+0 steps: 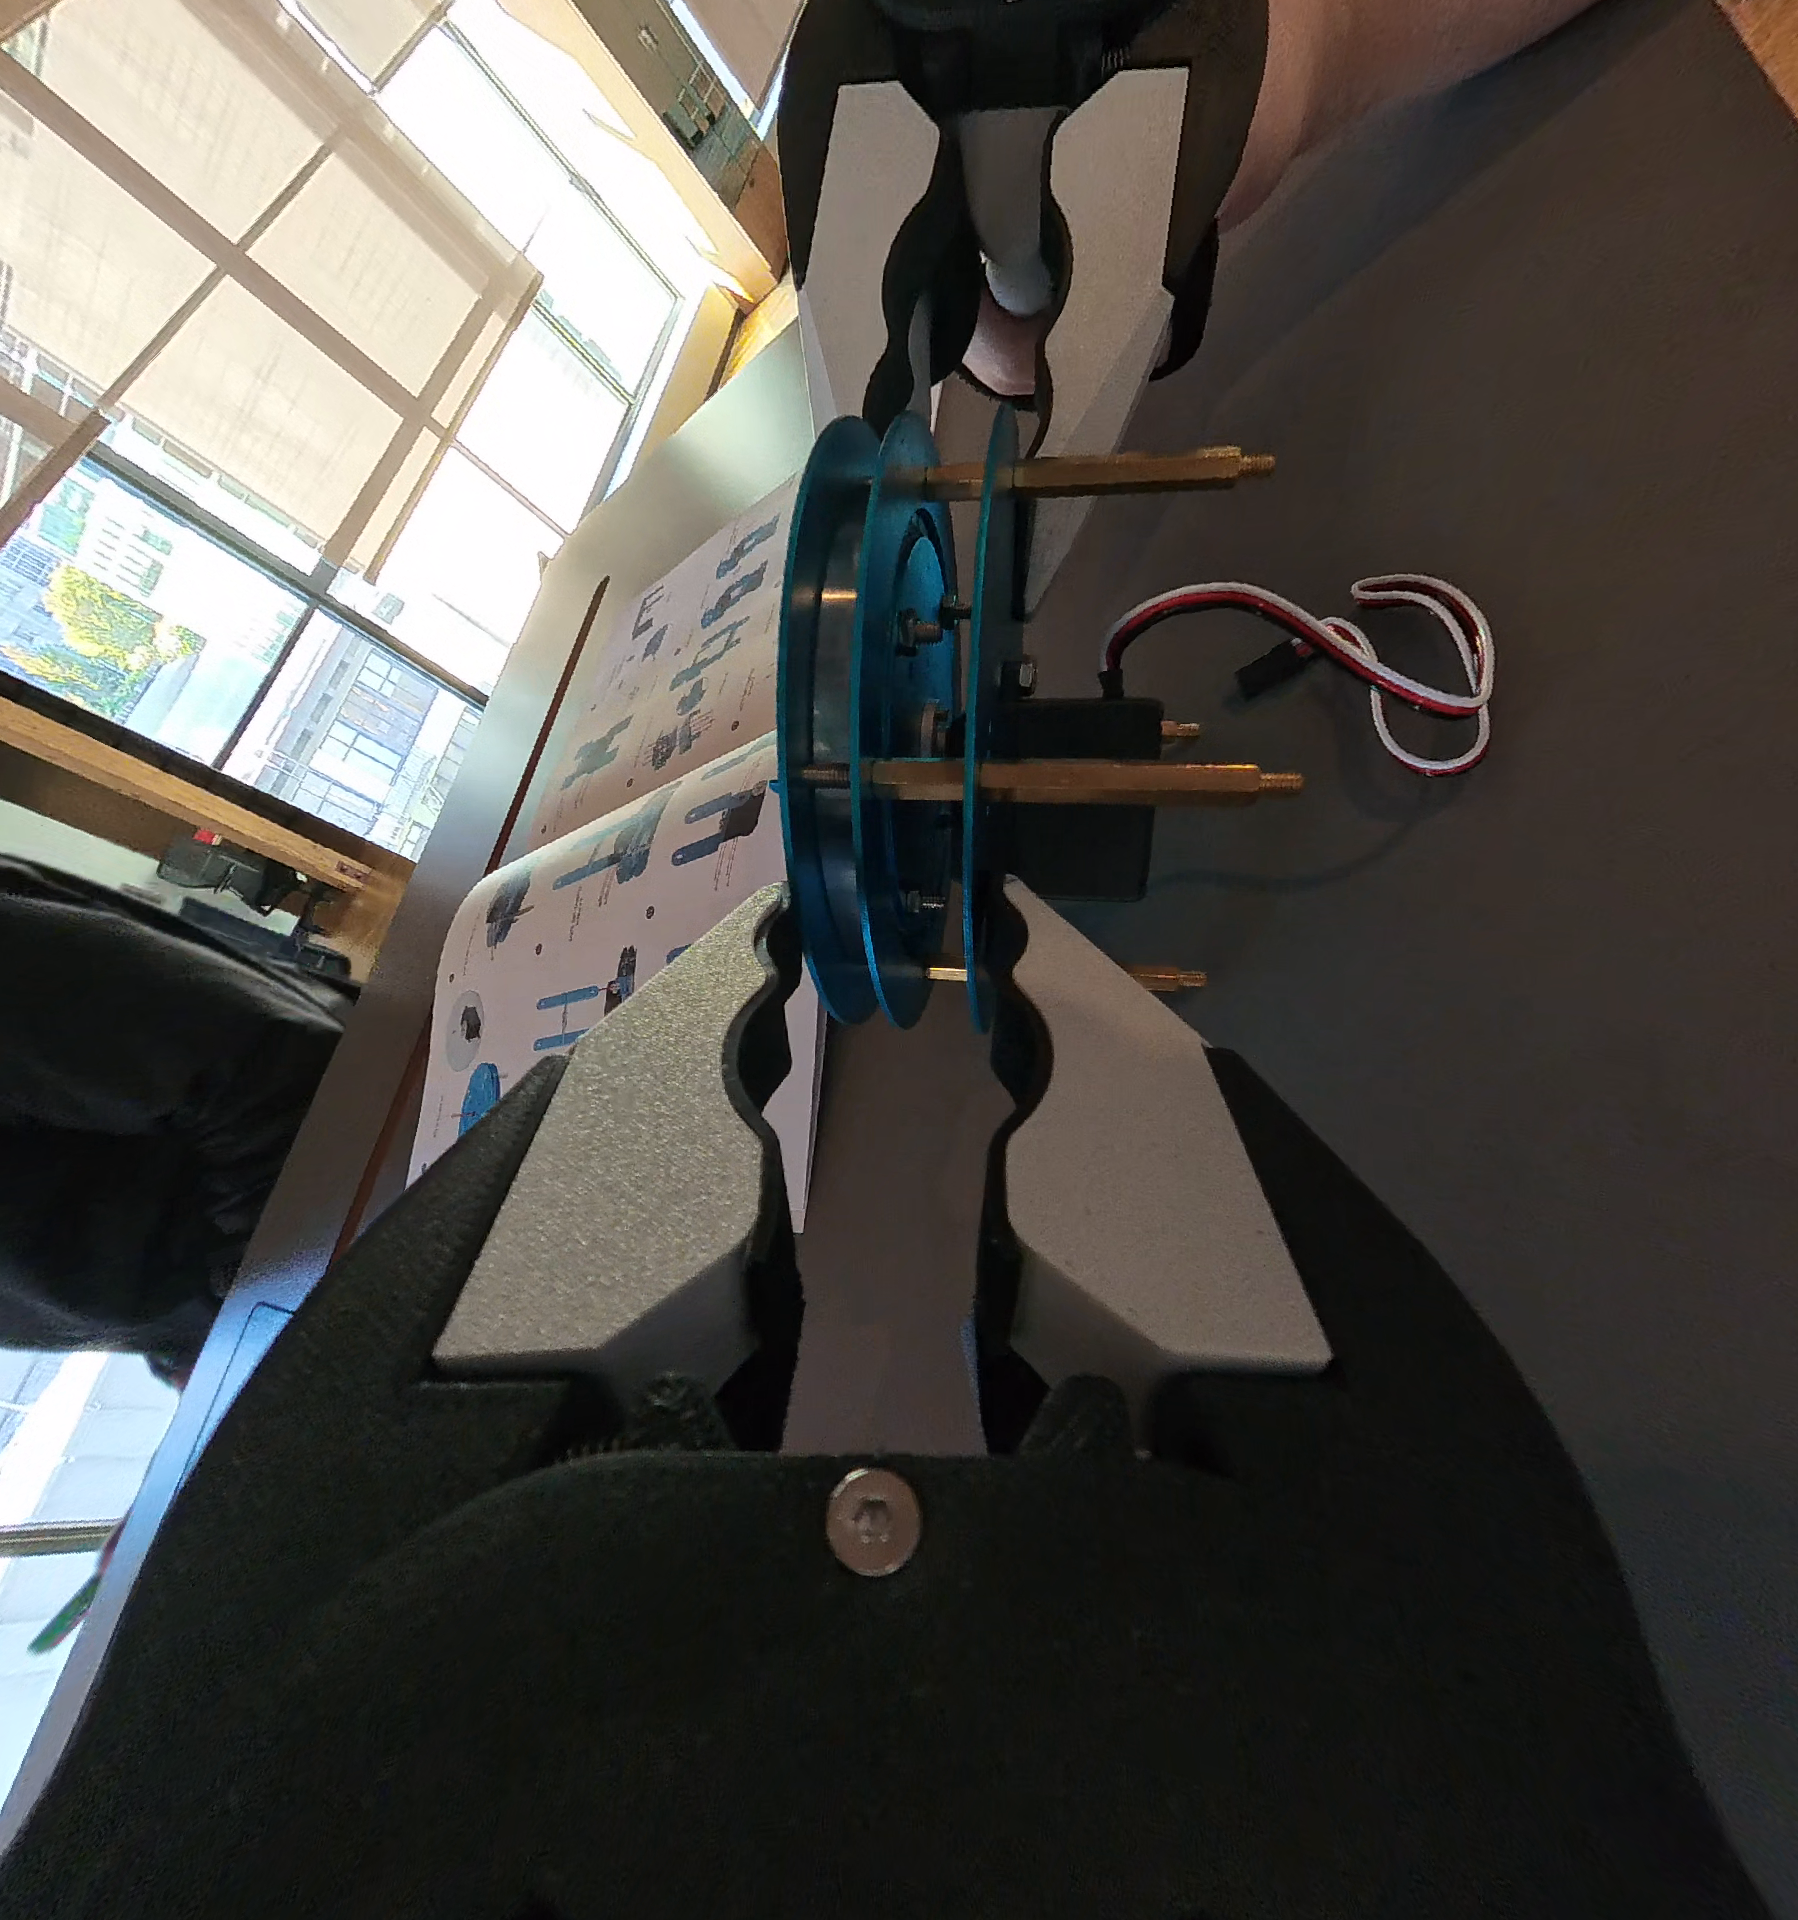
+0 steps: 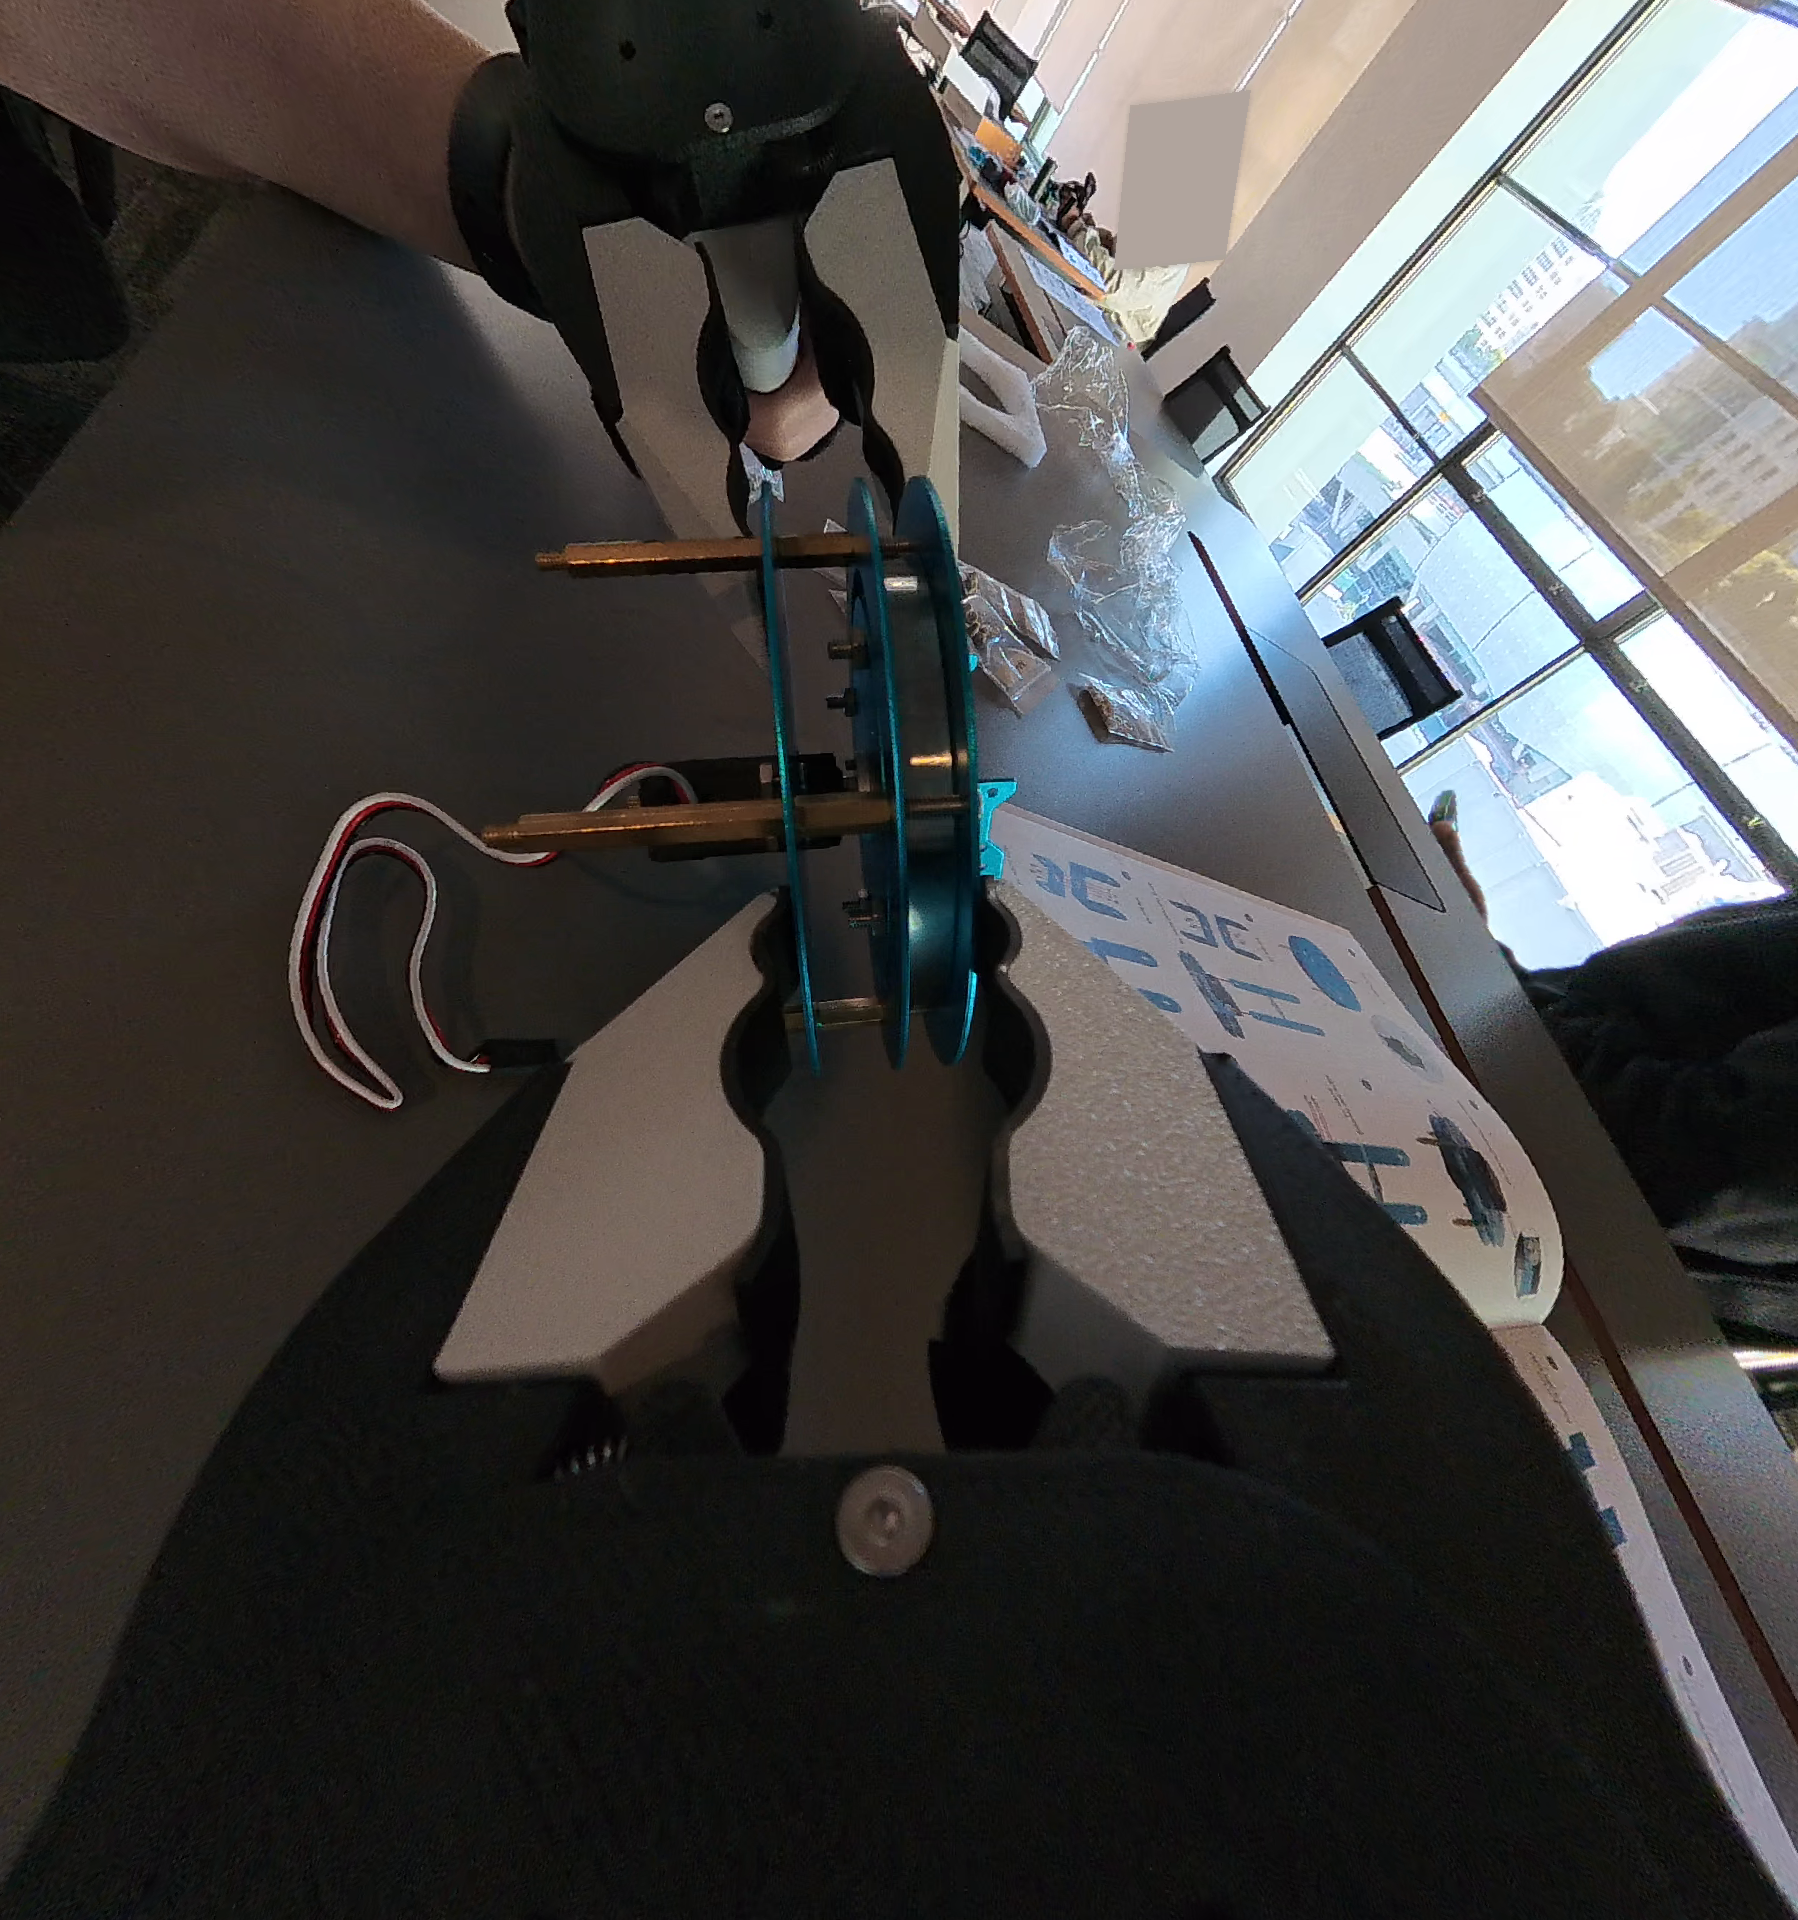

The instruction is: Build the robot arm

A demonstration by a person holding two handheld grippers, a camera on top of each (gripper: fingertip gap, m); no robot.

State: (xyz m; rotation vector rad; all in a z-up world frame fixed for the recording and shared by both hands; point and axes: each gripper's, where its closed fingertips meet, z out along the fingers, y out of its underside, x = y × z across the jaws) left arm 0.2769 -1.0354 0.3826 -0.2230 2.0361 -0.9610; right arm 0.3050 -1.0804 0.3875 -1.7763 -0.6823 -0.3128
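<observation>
A blue disc assembly [image 1: 890,717] with brass standoffs [image 1: 1113,779] is gripped from opposite sides, above the dark counter [image 1: 1549,1143], by the left tongs [image 1: 895,935] and right tongs [image 2: 884,935], both closed on its discs. A red-white-black cable [image 2: 355,956] trails onto the counter, and an instruction sheet [image 2: 1238,966] is seen just beside.

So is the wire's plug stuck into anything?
No, it is unplugged. The black plug on the red, white and black wire lies loose on the grey table, joined to nothing.
</observation>
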